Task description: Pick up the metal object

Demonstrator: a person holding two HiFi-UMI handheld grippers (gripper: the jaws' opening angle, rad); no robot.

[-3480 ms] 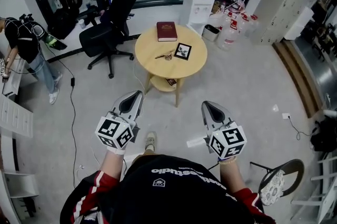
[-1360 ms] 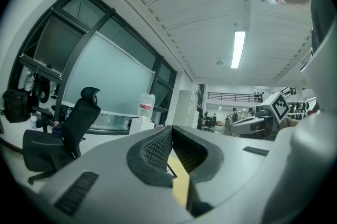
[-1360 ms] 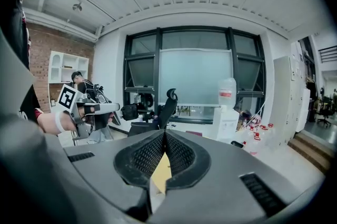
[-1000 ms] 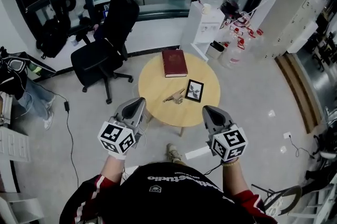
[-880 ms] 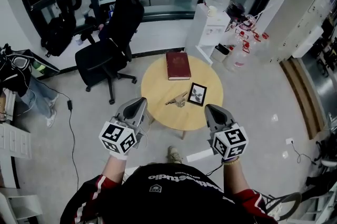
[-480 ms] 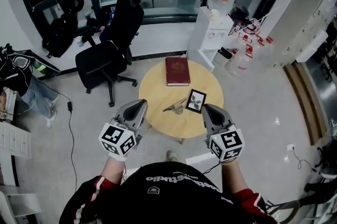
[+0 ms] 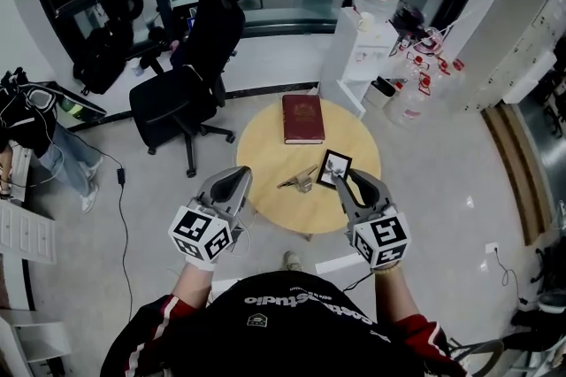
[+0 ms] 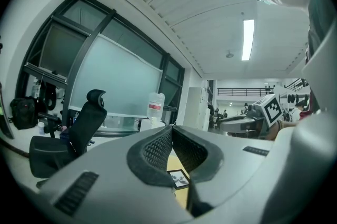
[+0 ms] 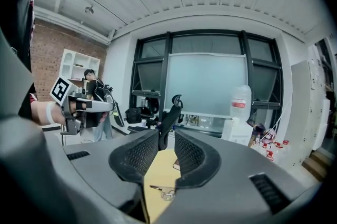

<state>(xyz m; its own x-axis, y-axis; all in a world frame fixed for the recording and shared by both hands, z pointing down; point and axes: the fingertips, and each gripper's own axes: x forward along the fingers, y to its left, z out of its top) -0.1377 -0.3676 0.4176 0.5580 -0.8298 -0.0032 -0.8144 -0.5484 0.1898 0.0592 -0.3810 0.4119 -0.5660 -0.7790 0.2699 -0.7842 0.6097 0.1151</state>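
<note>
The metal object (image 7: 299, 180), a small bunch of keys, lies near the middle of a round wooden table (image 7: 265, 156), with a small framed picture (image 7: 335, 169) just to its right. It shows low between the jaws in the right gripper view (image 9: 164, 192). My right gripper (image 7: 348, 181) hovers over the table's near right edge. Its jaws (image 9: 166, 134) have just been opening and stand apart with nothing between them. My left gripper (image 7: 236, 180) hangs at the near left edge, its tips (image 8: 170, 127) touching and empty.
A red book (image 7: 302, 119) lies on the far half of the table. A black office chair (image 7: 187, 79) stands to the left, and a water dispenser (image 7: 371, 21) with spare bottles (image 7: 416, 96) stands behind on the right. A person (image 7: 31, 123) stands at the far left.
Both grippers have come closer to the table, which now sits right in front of them. The right jaws have parted; the left stays shut.
</note>
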